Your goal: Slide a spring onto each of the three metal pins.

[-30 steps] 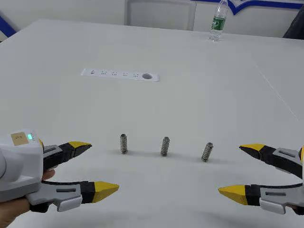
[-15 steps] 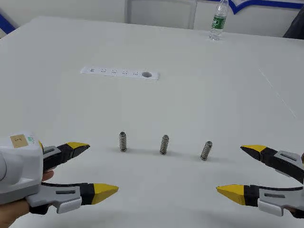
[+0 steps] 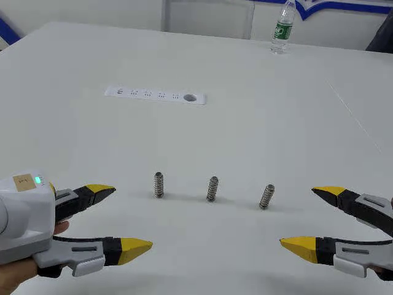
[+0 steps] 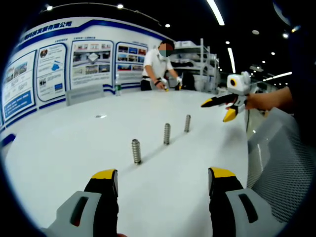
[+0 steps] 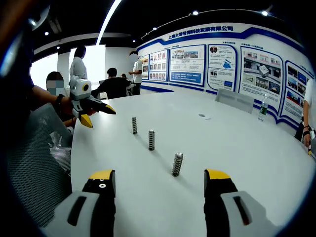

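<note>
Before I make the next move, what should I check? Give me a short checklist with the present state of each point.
1. Left claw open, holding nothing: ok.
2. Right claw open, holding nothing: ok.
3. Three coiled metal springs, left, middle and right, standing in a row on the white table: ok.
4. Metal pin inside each spring: cannot tell, the coils hide it.
5. Both claws apart from the springs: ok.

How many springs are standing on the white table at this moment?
3. They stand in one row on the table: the left spring near the left claw, the middle spring, the right spring near the right claw. None seems hidden.
</note>
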Action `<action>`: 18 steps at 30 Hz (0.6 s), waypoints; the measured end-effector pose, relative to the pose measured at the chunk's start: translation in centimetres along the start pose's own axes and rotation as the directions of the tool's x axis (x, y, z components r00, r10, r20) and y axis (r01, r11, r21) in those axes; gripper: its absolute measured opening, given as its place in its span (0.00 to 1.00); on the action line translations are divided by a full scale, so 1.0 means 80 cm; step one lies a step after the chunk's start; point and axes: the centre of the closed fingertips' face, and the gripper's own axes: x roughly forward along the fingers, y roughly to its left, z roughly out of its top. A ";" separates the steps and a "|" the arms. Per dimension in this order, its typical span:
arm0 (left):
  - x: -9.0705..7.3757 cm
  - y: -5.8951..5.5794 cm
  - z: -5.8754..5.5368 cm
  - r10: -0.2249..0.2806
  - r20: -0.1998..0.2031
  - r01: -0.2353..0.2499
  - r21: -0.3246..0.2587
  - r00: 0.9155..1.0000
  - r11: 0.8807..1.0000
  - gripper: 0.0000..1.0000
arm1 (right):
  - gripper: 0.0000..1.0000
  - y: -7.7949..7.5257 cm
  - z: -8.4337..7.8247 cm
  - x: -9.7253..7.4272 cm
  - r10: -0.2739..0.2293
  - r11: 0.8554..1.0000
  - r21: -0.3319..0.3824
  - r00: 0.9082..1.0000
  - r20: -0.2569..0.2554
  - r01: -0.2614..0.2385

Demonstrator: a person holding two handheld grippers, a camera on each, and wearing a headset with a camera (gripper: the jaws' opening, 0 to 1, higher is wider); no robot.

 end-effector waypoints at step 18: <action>-0.003 0.000 0.003 0.001 0.004 -0.001 0.000 1.000 1.000 0.76 | 0.74 0.001 0.002 -0.002 -0.003 1.000 -0.001 1.000 -0.001 0.003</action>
